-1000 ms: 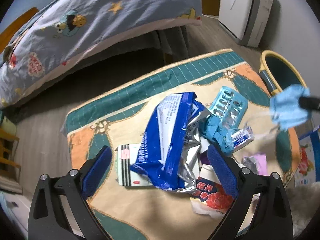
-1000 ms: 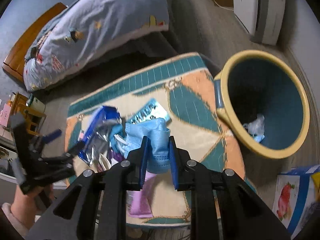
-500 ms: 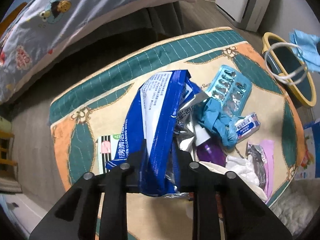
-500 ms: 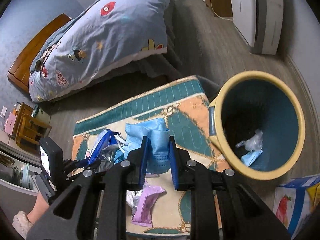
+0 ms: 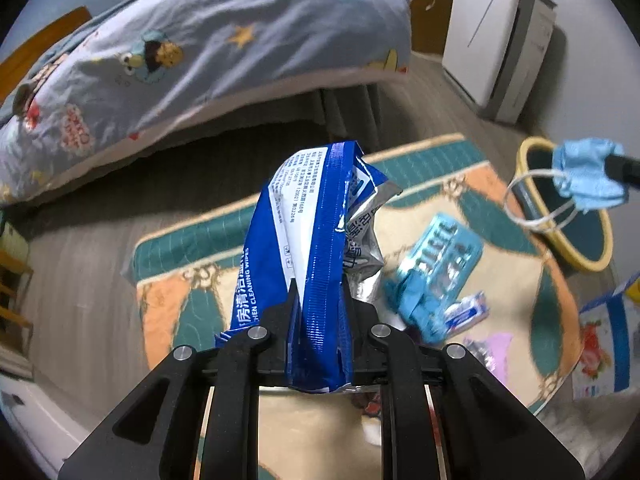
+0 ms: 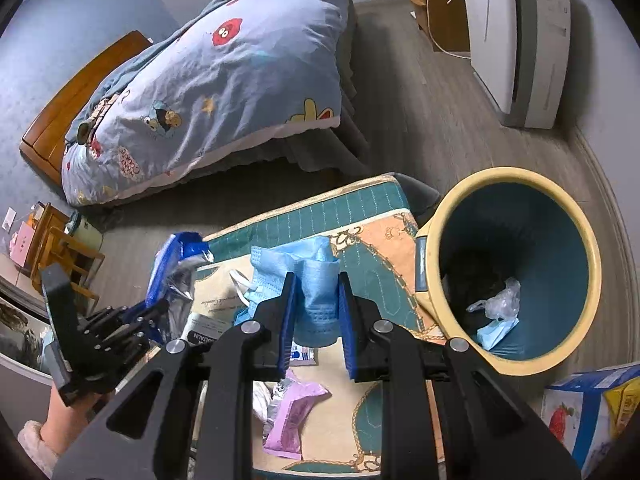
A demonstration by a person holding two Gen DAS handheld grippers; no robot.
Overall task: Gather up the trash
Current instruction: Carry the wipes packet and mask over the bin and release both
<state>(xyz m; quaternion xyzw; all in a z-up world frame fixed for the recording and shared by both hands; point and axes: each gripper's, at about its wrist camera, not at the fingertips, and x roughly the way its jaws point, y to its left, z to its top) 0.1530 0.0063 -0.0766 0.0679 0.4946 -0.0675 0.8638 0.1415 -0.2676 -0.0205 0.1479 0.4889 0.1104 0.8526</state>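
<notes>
Left wrist: blue wipes packet (image 5: 316,264) crumpled, silver foil lining exposed.

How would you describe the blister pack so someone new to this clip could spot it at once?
Find the patterned rug beside the yellow-rimmed bin. Among the trash left on it, the blister pack lies flat between the bin and the lifted blue wipes packet. It is the only rigid, pale-teal rectangle with rows of clear bubbles; the crumpled teal piece touching its near end is soft.

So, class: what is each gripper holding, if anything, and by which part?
The left gripper, its jaws closing, has the blue wipes packet by its lower end. The right gripper pinches the light blue face mask across its folded middle.
</notes>
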